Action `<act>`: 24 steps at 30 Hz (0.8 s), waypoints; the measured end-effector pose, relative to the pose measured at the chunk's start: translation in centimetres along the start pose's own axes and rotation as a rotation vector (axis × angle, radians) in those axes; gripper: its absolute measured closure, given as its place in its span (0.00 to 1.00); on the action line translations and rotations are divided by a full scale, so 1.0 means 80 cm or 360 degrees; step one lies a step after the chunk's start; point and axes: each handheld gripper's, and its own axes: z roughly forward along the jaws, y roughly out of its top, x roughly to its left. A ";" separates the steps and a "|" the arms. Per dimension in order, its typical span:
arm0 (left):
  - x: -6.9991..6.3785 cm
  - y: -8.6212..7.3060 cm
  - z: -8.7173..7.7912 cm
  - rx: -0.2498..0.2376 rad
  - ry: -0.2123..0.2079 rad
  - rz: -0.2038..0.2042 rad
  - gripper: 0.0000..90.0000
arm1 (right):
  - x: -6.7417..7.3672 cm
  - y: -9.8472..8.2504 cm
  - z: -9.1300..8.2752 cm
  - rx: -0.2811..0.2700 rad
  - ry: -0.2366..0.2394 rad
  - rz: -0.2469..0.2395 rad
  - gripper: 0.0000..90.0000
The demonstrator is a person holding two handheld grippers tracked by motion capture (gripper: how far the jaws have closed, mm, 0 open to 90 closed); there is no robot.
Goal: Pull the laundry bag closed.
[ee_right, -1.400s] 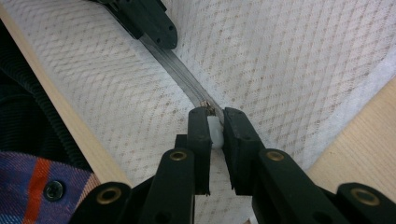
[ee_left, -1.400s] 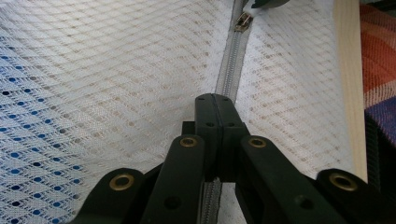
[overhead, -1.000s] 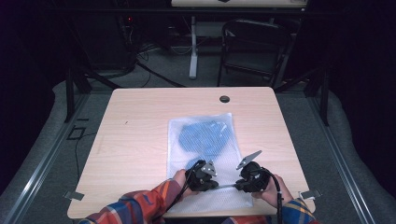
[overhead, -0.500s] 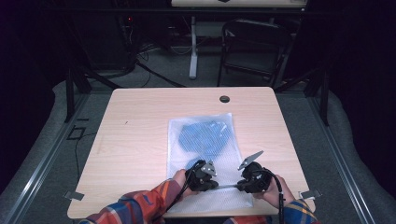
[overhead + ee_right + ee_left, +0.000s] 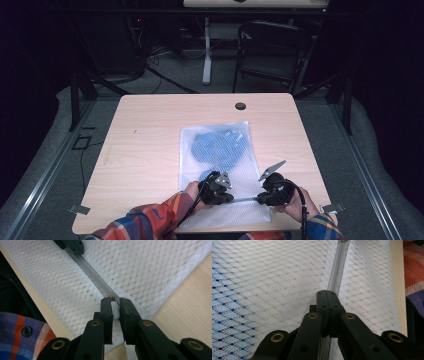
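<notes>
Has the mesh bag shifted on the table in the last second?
No. The bag lies at the same spot below the table's round hole, both claws at its near end.

I see a light wood table (image 5: 150, 150) w/ a dark hole (image 5: 240, 106) near its far edge. Flat on it, right of centre: white mesh bag (image 5: 220, 165), reaching the near edge.
</notes>
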 end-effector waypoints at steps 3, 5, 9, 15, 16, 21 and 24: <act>0.000 0.000 0.000 0.0001 0.0002 0.0002 1.00 | -0.001 -0.002 -0.001 0.0004 -0.0009 0.0001 0.91; -0.001 0.000 0.000 0.0003 0.0000 0.0000 1.00 | -0.003 -0.003 -0.002 0.0001 0.0004 0.0008 0.91; 0.000 0.000 0.000 0.0003 -0.0002 0.0000 1.00 | -0.003 -0.003 -0.002 0.0007 0.0005 0.0009 0.91; 0.000 0.000 0.000 0.0004 -0.0004 -0.0004 1.00 | -0.008 -0.007 -0.001 0.0014 -0.0002 0.0038 0.91; 0.000 0.000 0.000 -0.0003 -0.0005 0.0000 1.00 | -0.007 -0.006 -0.001 0.0015 -0.0005 0.0036 0.91; -0.001 0.000 0.000 0.0002 -0.0004 0.0002 1.00 | -0.009 -0.008 -0.003 0.0035 -0.0005 0.0049 0.91; 0.000 0.000 0.000 0.0003 -0.0004 0.0002 1.00 | -0.010 -0.013 -0.003 0.0000 0.0002 0.0101 0.90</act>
